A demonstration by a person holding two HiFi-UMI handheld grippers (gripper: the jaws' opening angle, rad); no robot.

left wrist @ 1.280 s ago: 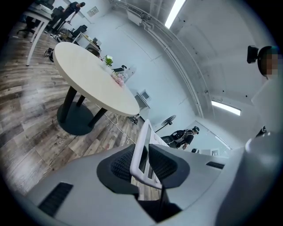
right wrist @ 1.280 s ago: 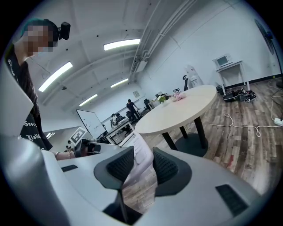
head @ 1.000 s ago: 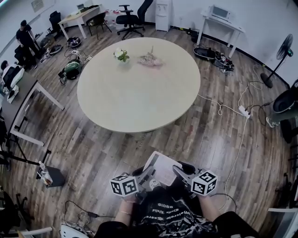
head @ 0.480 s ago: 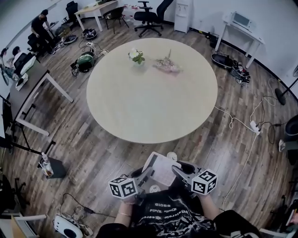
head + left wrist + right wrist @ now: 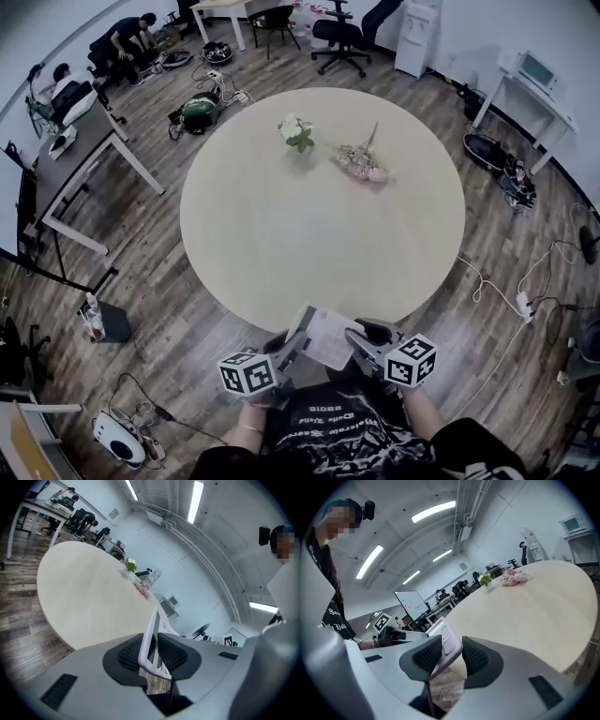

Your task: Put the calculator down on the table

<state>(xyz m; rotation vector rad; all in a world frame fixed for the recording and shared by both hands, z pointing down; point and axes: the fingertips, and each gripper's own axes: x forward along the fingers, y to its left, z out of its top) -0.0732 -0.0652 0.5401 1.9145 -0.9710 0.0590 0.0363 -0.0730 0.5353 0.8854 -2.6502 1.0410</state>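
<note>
- Right now the flat, pale-grey calculator (image 5: 328, 337) is up in the air at the near rim of the round beige table (image 5: 281, 234), on the person's side of it, and does not rest on the tabletop.
- It is carried between two hand-held tools. The left gripper (image 5: 292, 345) has its left edge and the right gripper (image 5: 361, 336) its right edge, so the calculator bridges the gap between them.
- From the left gripper view the calculator (image 5: 151, 634) shows edge-on, a thin slab standing upright between the dark ribbed pads. The left gripper (image 5: 152, 651) has its jaws drawn in to a narrow gap and clamped on that edge.
- From the right gripper view the calculator (image 5: 447, 646) leans over, with rows of keys on its face. The right gripper (image 5: 451, 656) likewise has its jaws only a little apart, pinching the slab's side.
- Both tools point toward the table, and the marker cubes sit nearer the person than the calculator does.
- Beneath the calculator, just short of the table's edge, lies grey-brown wooden plank floor (image 5: 187, 319).
- On the far half of the table stand a small bunch of white flowers (image 5: 297, 133) and, just beside it, a spray of pink dried flowers (image 5: 364, 164), well apart from the calculator.
</note>
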